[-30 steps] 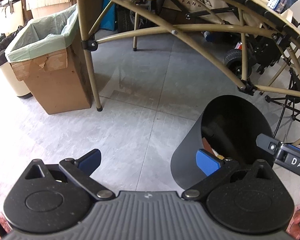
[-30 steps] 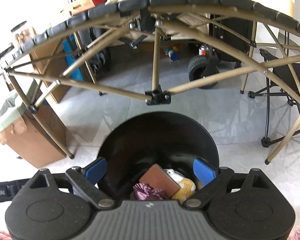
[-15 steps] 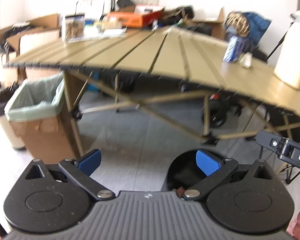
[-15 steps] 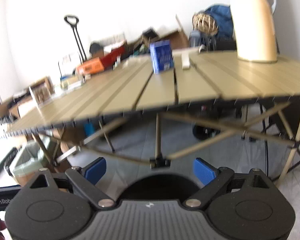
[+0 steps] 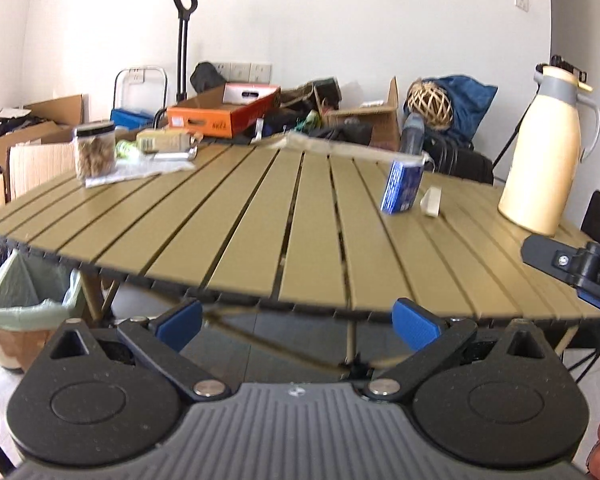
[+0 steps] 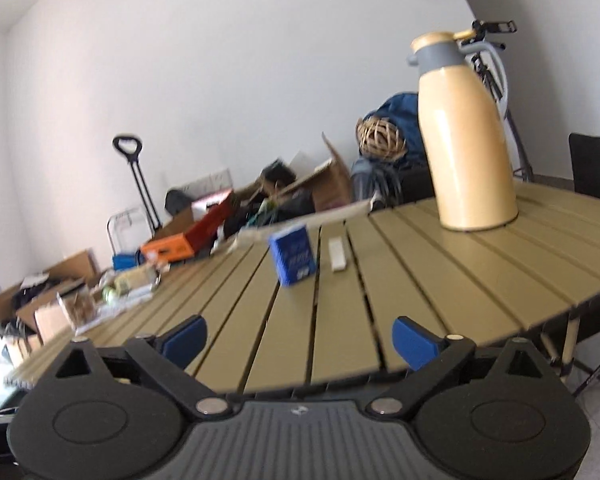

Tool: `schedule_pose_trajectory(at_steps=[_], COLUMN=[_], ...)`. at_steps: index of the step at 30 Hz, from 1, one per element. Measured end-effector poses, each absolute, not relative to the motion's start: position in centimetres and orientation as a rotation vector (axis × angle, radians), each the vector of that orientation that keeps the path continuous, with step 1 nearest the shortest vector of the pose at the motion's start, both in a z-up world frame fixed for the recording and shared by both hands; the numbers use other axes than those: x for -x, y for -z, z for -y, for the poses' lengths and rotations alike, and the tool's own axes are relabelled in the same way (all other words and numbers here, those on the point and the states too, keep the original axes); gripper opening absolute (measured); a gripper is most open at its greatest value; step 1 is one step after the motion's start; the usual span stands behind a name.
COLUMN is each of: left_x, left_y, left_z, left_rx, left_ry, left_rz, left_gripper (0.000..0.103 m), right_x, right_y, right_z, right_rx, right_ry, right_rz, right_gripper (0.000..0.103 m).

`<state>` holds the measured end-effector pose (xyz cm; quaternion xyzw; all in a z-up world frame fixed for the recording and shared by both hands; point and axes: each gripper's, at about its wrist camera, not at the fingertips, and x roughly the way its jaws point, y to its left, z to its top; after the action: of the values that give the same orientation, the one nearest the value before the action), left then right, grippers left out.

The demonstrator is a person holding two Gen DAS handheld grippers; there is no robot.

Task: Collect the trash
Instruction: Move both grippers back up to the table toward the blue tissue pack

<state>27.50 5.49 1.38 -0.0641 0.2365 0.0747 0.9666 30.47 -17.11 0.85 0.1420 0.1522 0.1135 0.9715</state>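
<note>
Left to right across your slatted olive table (image 5: 236, 216): a clear ribbed jar (image 5: 94, 152), the glossy blue carton (image 5: 402, 186), a smooth cream jug (image 5: 542, 160). Your left gripper (image 5: 296, 326) is spread and empty; your right gripper's (image 6: 298, 340) jaws are opening, empty.

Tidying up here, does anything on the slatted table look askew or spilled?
Nothing is spilled. The small blue box seems to lean rather than stand straight, beside a small white block on the olive slatted table.
</note>
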Motion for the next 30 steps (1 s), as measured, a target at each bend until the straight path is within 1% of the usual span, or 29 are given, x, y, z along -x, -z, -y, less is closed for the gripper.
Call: schedule_pose_trajectory(at_steps=[11, 21, 30], left_x=[-34.5, -42.1, -49.0], left_y=[-4.1, -4.8, -3.3], left_z=[-2.7, -0.6, 0.9], left_rx=[0.153, 0.118, 0.092], left_ry=[-0.113, -0.074, -0.031], left_rz=[-0.428, -0.414, -0.461], left_gripper=[0.103, 0.103, 0.103], right_x=[-35.3, -41.0, -45.3], right_y=[-3.9, -4.4, -3.7], right_z=[19.7, 21.6, 22.7], right_rx=[-0.321, -0.37, -0.365], right_ry=[-0.148, -0.075, -0.015], right_rz=[-0.208, -0.228, -0.264], right_gripper=[0.103, 0.103, 0.103])
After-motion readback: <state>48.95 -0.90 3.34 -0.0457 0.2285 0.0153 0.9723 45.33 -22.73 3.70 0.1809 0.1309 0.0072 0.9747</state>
